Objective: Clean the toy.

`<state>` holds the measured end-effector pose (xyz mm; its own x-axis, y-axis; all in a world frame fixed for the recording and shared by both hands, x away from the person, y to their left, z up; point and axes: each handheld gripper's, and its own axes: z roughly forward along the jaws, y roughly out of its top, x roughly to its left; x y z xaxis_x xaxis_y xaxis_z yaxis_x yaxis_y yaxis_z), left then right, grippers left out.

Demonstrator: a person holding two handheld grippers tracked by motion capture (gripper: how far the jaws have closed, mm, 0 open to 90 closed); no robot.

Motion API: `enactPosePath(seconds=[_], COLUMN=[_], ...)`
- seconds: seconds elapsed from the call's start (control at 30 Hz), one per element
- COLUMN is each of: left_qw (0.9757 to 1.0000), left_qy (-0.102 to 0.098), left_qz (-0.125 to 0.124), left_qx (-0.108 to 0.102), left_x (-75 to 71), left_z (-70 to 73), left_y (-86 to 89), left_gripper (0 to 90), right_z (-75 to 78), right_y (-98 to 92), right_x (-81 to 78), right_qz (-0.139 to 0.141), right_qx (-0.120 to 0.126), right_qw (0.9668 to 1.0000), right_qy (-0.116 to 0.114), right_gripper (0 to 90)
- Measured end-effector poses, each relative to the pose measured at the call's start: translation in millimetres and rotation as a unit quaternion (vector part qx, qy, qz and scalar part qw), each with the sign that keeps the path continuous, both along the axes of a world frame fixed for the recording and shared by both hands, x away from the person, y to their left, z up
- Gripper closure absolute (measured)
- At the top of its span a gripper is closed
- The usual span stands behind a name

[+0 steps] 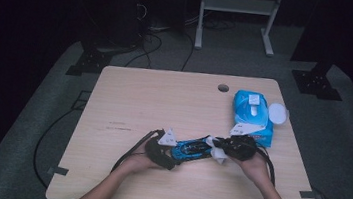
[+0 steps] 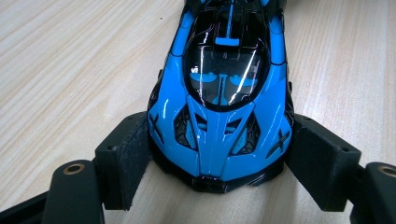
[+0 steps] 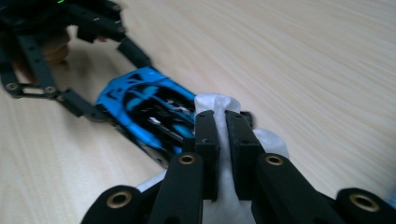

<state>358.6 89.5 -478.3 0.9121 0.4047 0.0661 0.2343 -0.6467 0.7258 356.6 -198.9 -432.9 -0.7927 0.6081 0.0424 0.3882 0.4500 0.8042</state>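
The left gripper (image 2: 215, 154) squeezes the front of the blue toy car (image 2: 224, 93) between its pads to keep it still on the table (image 1: 129, 99), so the right gripper (image 3: 222, 126), pinching a white wipe (image 3: 212, 100), can rub the back end just ahead of it.

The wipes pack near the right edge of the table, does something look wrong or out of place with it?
Yes, a small thing. The blue wipes pack lies flat, but its round white lid is flipped open to the side, so the wipes may dry out. Otherwise all looks orderly: the toy car sits unharmed on the table.
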Motion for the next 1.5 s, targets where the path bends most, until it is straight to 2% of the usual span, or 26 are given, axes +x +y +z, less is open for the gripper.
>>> enactPosePath(seconds=[0.07, 0.13, 0.27, 0.33, 0.43, 0.57, 0.6, 0.7, 0.8, 0.9, 1.0, 1.03, 1.13, 1.23, 1.37, 1.43, 1.5], left_qw=[1.0000, 1.0000, 1.0000, 1.0000, 1.0000, 1.0000, 1.0000, 1.0000, 1.0000, 1.0000, 1.0000, 1.0000, 1.0000, 1.0000, 1.0000, 1.0000, 1.0000], left_qy=[0.000, 0.000, -0.002, -0.001, -0.001, 0.001, 0.001, 0.001, -0.001, 0.000, -0.001, 0.000, 0.000, 0.000, 0.000, 0.001, 0.001], left_qz=[0.001, 0.001, -0.001, -0.001, -0.001, 0.001, 0.003, 0.003, 0.002, 0.001, 0.001, 0.001, 0.001, 0.000, 0.002, 0.002, 0.003], left_qx=[-0.002, -0.001, -0.001, -0.002, -0.001, -0.002, -0.004, -0.003, -0.003, -0.002, -0.002, -0.001, 0.000, 0.000, -0.001, -0.001, -0.002], left_x=[-0.4, -0.3, -0.1, 0.3, 0.3, -0.1, -0.2, -0.2, -0.1, -0.1, 0.0, 0.1, 0.2, 0.4, 0.4, 0.1, -0.2], left_z=[-0.3, -0.2, -0.4, -0.4, -0.3, -0.5, -0.6, -0.5, -0.4, -0.5, -0.4, -0.3, -0.2, -0.1, 0.0, 0.0, -0.1], left_y=[0.2, 0.5, 0.3, -0.6, -0.9, -0.9, -1.1, -1.1, -0.9, -0.6, -0.9, -1.1, -1.1, -1.3, -1.6, -1.6, -1.5], left_gripper=[25.1, 25.1, 25.1, 25.1, 25.1, 25.1, 25.1, 25.1, 25.1, 25.1, 25.1, 25.1, 25.1, 25.1, 25.1, 25.1, 25.1], right_z=[-6.9, -13.3, -19.1, -17.7, -9.3, 5.2, 9.0, 10.2, 2.6, -8.6, -17.5, -18.0, -13.7, -5.5, 2.3, 0.2, -4.4], right_y=[15.2, 20.1, 11.2, 4.6, -2.6, -5.5, -3.7, 7.4, 21.5, 29.5, 20.3, 14.7, 1.4, -1.7, 16.2, 32.6, 45.3], right_x=[-1.9, -0.9, 1.4, 1.8, 0.6, 1.3, 2.8, 9.2, 18.2, 27.7, 35.1, 36.2, 34.8, 27.6, 13.1, 8.1, 6.4], right_qz=[0.021, 0.028, 0.018, 0.010, -0.006, -0.016, -0.015, -0.010, -0.006, -0.010, -0.022, -0.025, -0.047, -0.030, 0.016, 0.042, 0.053], right_qx=[-0.006, -0.012, -0.012, -0.008, -0.013, 0.007, 0.018, 0.028, 0.021, -0.002, -0.015, -0.006, -0.012, 0.008, 0.025, 0.014, 0.001], right_qw=[0.9997, 0.9995, 0.9996, 0.9997, 0.9998, 0.9998, 0.9997, 0.9995, 0.9998, 0.9999, 0.9995, 0.9994, 0.9986, 0.9991, 0.9994, 0.9988, 0.9984], right_qy=[0.009, 0.014, 0.017, 0.020, 0.011, -0.005, -0.008, -0.010, -0.004, 0.002, 0.017, 0.023, 0.022, 0.029, 0.020, 0.018, 0.021], right_gripper=[83.9, 83.8, 83.9, 84.0, 84.0, 84.0, 83.9, 84.0, 83.9, 83.9, 84.0, 83.9, 84.0, 84.0, 84.0, 84.0, 83.9])
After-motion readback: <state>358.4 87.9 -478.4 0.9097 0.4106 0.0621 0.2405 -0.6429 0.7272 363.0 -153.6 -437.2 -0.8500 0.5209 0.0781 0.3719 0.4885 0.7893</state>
